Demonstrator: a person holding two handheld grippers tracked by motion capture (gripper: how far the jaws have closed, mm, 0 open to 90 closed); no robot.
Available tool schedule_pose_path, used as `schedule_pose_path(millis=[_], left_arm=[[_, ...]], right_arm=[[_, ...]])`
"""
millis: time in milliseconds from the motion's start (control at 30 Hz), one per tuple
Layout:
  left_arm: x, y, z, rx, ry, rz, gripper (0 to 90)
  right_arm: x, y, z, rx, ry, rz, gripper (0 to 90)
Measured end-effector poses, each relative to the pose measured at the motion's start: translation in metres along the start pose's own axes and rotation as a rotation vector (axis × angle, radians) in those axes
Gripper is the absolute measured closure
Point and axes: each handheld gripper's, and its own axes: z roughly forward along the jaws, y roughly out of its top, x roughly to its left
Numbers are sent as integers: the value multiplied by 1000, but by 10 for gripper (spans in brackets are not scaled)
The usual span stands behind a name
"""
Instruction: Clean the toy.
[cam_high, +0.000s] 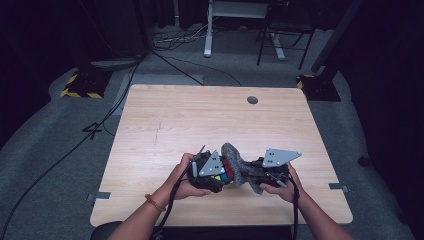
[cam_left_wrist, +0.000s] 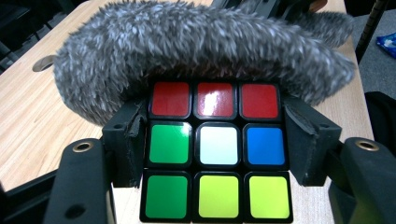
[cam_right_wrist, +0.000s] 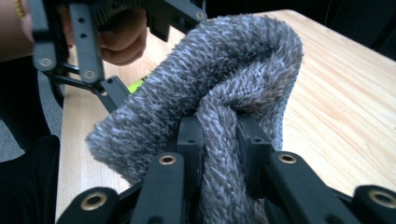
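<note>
Clearly the left gripper (cam_left_wrist: 217, 140) clamps the puzzle cube (cam_left_wrist: 217, 151) by its sides near the table's (cam_high: 165, 115) front edge, while the right gripper (cam_right_wrist: 219, 140) pinches the grey fuzzy cloth (cam_right_wrist: 224, 79) draped on it — hard wiping could twist the cube loose.

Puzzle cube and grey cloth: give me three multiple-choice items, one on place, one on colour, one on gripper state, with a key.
1. Where does the grey cloth lie relative to the puzzle cube?
A. draped over the cube's far edge
B. folded at the table's far corner
C. under the cube

2. In the left gripper view, what colour is the cube's top row?
A. all blue
B. all red
C. all white

3. What is the right gripper doing?
A. open above the table
B. shut on the cube
C. shut on the cloth

Key: 1 A, the cloth hangs over the cube's far edge; 2 B, three red squares; 3 C, cloth bunches between its jaws, while the left gripper clamps the cube.
</note>
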Motion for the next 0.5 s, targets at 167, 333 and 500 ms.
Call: schedule_pose_path(millis=[167, 333, 500], left_arm=[[3, 1, -6, -27, 1, -12, 334], [5, 3, -13, -70, -1, -23, 335], [4, 2, -11, -50, 7, -14, 335]], right_arm=[[-4, -9, 11, 93, -31, 3, 747], [-9, -19, 21, 157, -27, 28, 747], [-5, -14, 17, 120, -27, 25, 747]])
